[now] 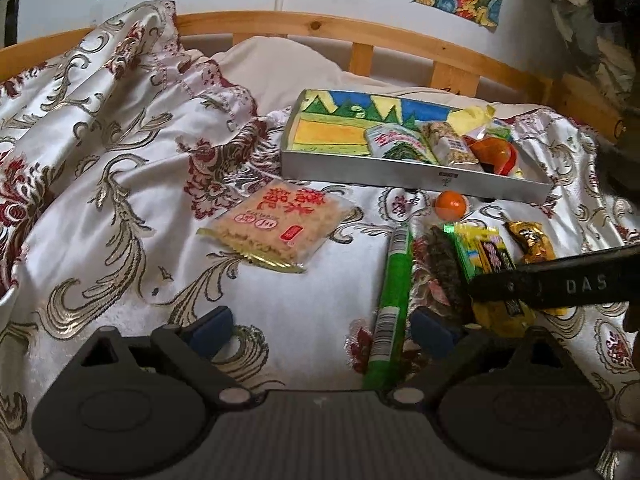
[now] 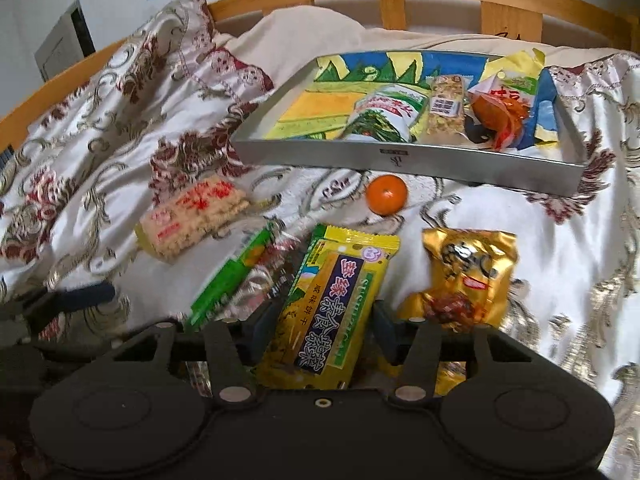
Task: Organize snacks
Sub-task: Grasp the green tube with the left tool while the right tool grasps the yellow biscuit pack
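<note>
A: Eyes on the yellow biscuit packet [image 2: 328, 308], flat on the patterned bedspread [image 2: 560, 248], sitting right between the right gripper [image 2: 320, 340] pads. The pads look to be against its edges, though I can't swear they're pressing.

B: I'd call that unclear. Neighbours?

A: A gold wrapped snack [image 2: 464, 276] just to its right, a green stick packet [image 2: 232, 280] to its left, and a pale rice-cracker pack [image 2: 192, 220] further left. A small orange [image 2: 387, 195] sits beyond them, near the tray.

B: And the tray?

A: The silver tray [image 2: 400, 160] is further back on the bed, with a colourful drawing lining it and several snacks along its right half.

B: Left side?

A: The left gripper [image 1: 320, 332] hangs with jaws spread wide over bare cloth, gripping nothing; the green stick packet lies just inside its right finger.
</note>
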The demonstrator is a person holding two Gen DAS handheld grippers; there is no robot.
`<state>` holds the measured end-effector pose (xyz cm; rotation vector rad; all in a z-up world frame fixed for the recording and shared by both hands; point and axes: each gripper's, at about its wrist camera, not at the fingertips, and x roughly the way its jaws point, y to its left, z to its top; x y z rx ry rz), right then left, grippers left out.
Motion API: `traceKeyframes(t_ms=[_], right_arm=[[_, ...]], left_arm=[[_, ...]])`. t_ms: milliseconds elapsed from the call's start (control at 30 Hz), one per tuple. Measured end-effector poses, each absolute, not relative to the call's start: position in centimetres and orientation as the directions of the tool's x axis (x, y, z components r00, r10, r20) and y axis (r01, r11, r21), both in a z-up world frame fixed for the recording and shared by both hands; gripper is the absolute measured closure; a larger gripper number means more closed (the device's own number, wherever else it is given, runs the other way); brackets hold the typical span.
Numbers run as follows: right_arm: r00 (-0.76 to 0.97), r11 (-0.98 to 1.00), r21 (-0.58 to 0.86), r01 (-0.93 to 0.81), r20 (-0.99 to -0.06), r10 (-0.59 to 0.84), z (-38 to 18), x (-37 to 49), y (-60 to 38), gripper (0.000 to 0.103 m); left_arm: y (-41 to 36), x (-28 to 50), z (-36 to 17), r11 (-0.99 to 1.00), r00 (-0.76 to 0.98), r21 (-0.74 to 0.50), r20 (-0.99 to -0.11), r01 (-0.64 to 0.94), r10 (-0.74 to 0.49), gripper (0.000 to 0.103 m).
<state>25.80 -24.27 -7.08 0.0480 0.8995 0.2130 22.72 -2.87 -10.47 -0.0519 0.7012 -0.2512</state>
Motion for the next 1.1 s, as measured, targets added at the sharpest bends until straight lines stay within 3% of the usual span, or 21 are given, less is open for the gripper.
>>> traceKeyframes(t_ms=[333,600,867,1100], right_arm=[[0.567,0.984,0.048,-0.174,-0.812,0.14,-7.3,25.0,-24.4,0.048],[0.577,0.984,0.047,-0.171,-0.804,0.139,-7.6,24.7,-24.1,0.048],[0.573,0.985,0.03,-0.169,-0.81,0.123,-7.5,24.5,-24.0,0.047],[0.574,0.986,0.017,-0.164,-0.811,0.109,-9.1,24.9,-23.5,0.04]], left_arm=[[-3.4,22.9,-10.9,0.925,0.686,-0.183,-0.627,0.333,-0.37,0.041],[-5.3,24.8,-10.8,0.92,0.654,-0.14,-0.665,0.365,-0.36,0.054],[-6.4,26.0,-10.6,0.904,0.6,-0.176,-0.696,0.39,-0.394,0.081],[-5.9,27.7,-10.5,0.913,0.546,-0.256,-0.738,0.318,-0.397,0.082]])
